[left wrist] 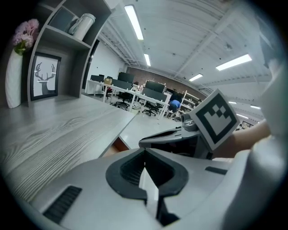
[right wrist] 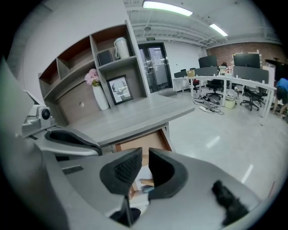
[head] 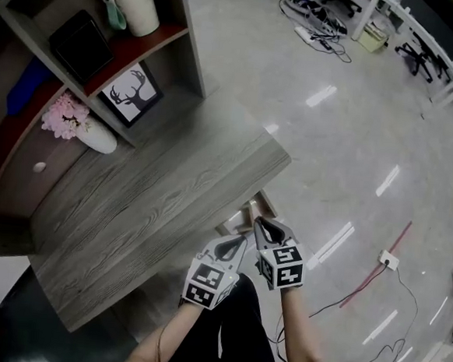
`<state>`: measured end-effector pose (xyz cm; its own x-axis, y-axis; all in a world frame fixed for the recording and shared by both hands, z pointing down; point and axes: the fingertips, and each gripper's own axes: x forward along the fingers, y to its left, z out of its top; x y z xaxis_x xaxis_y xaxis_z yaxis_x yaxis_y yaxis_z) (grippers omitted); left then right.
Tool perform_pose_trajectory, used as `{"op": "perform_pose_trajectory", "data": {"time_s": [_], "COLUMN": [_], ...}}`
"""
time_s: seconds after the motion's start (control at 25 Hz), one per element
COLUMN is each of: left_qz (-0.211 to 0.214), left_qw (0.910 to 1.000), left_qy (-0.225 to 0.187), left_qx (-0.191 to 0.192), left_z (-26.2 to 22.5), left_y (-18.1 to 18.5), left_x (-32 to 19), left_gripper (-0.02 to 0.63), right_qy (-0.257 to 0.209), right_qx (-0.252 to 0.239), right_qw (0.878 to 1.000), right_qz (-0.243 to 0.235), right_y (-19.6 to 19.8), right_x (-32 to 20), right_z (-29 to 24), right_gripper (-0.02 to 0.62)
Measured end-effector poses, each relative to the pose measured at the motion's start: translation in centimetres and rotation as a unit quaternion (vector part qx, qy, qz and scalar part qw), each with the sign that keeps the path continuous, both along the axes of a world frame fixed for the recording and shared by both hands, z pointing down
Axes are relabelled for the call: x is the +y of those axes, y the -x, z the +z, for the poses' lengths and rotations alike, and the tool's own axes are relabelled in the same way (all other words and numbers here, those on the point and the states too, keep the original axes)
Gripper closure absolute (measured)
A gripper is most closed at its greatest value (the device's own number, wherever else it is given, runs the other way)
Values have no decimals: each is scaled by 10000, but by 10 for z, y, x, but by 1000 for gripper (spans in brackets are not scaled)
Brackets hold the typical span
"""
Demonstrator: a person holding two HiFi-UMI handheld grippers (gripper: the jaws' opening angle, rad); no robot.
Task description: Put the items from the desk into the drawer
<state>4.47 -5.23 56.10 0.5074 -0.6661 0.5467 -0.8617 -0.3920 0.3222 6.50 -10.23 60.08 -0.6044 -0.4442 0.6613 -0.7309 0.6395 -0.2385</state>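
The grey wooden desk (head: 147, 201) has a bare top in front of its shelves. Under its right front corner the drawer (head: 244, 219) stands pulled out; in the right gripper view the drawer (right wrist: 143, 143) shows its wooden inside, with white paper and a small dark item (right wrist: 146, 189) lying in it. My left gripper (head: 242, 240) hangs just in front of the drawer; its jaws meet at the tips in the left gripper view (left wrist: 144, 155) and hold nothing. My right gripper (head: 264, 223) is beside it over the drawer, its jaws (right wrist: 145, 157) a narrow slit apart and empty.
On the desk's back stand a white vase with pink flowers (head: 86, 130) and a framed deer picture (head: 132, 95); a cup (head: 135, 3) sits on the shelf above. Shiny floor lies to the right, with cables and a power strip (head: 388, 261). Office desks and chairs (right wrist: 234, 85) stand beyond.
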Motion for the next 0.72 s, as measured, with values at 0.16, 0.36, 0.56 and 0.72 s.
{"op": "perform_pose_trajectory", "data": {"time_s": [0.16, 0.36, 0.56, 0.72], "left_qz": [-18, 58, 69, 101], "left_qw": [10000, 9999, 10000, 9999], "left_qy": [-4, -26, -34, -54], "left_qx": [-48, -108, -34, 2], "left_z": [-13, -26, -39, -52], "left_y": [4, 4, 2, -2], "left_x": [2, 7, 8, 9], "left_gripper": [595, 595, 595, 595], "right_qy": [-250, -246, -437, -576], "right_qx": [44, -145, -182, -192], "right_qw": [9997, 9993, 9981, 9971], "right_qz": [69, 260, 393, 468], "right_y": [-1, -6, -9, -10], "right_x": [1, 8, 12, 21], "right_z": [-21, -38, -56, -73], "right_gripper": [559, 574, 580, 581]}}
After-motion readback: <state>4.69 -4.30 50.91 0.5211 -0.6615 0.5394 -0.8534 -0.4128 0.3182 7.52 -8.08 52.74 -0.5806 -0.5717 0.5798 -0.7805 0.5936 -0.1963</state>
